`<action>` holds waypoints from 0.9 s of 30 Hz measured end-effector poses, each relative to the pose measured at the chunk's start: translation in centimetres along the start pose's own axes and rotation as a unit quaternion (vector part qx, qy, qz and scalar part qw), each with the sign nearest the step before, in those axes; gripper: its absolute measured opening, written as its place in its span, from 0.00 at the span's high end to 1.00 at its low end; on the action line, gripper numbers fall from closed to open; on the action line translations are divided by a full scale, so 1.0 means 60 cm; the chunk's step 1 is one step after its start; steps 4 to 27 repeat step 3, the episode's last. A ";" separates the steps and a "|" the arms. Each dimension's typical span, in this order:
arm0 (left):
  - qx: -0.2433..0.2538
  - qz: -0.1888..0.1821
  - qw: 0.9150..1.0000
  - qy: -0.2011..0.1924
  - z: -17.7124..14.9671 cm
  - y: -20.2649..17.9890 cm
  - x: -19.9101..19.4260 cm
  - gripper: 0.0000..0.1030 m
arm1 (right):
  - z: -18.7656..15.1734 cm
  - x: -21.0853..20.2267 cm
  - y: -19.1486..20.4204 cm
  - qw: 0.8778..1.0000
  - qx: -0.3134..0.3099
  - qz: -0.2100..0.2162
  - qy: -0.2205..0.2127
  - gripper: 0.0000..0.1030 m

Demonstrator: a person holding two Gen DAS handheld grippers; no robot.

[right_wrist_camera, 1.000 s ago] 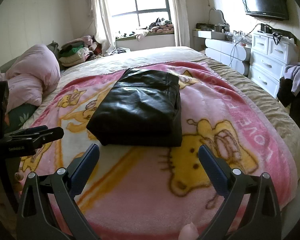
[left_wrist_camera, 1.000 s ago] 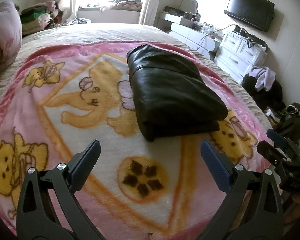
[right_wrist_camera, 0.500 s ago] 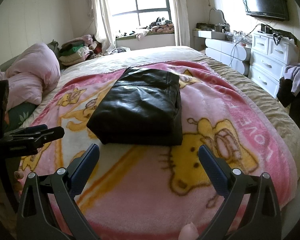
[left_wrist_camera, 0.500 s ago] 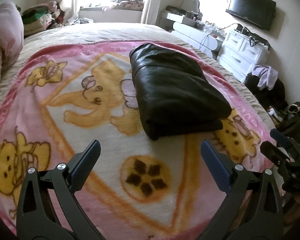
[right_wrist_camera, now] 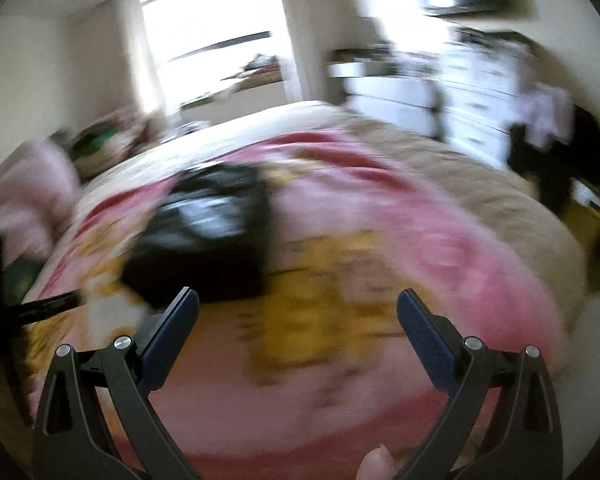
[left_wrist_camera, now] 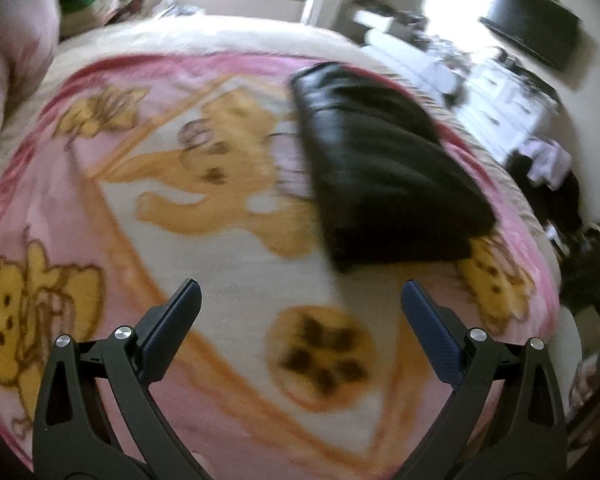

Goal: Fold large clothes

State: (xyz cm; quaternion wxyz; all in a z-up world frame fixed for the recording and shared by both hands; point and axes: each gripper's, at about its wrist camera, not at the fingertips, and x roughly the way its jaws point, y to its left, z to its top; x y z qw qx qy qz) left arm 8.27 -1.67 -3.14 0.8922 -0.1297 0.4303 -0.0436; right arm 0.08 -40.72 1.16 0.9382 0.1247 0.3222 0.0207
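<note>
A black leather garment (left_wrist_camera: 384, 168) lies folded in a compact rectangle on the pink cartoon blanket (left_wrist_camera: 220, 264) that covers the bed. It also shows in the blurred right wrist view (right_wrist_camera: 208, 236), up and left of centre. My left gripper (left_wrist_camera: 300, 300) is open and empty, held above the blanket short of the garment's near edge. My right gripper (right_wrist_camera: 298, 304) is open and empty, with the garment ahead and to its left. The left gripper's tip (right_wrist_camera: 40, 308) shows at the right view's left edge.
White drawers (left_wrist_camera: 512, 92) and a wall television (left_wrist_camera: 532, 36) stand right of the bed. Dark clothes (left_wrist_camera: 556, 184) hang by the drawers. Pink pillows (left_wrist_camera: 8, 68) and piled clothes (left_wrist_camera: 92, 8) lie at the far left by the window.
Both views have gone blurred with motion. The right view has swung right, so the garment has slid left in it. The left view shifted slightly. Both grippers stay open.
</note>
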 end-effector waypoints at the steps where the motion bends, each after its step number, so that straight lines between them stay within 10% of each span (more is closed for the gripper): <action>1: -0.013 0.016 1.000 0.002 0.012 0.031 0.007 0.09 | 0.004 -0.001 -0.067 0.999 0.035 -0.040 -0.004 0.04; 3: -0.036 0.069 0.997 -0.004 0.038 0.104 0.016 0.09 | 0.007 0.001 -0.180 0.989 0.089 -0.114 -0.006 0.04; 27: -0.036 0.069 0.997 -0.004 0.038 0.104 0.016 0.09 | 0.007 0.001 -0.180 0.989 0.089 -0.114 -0.006 0.04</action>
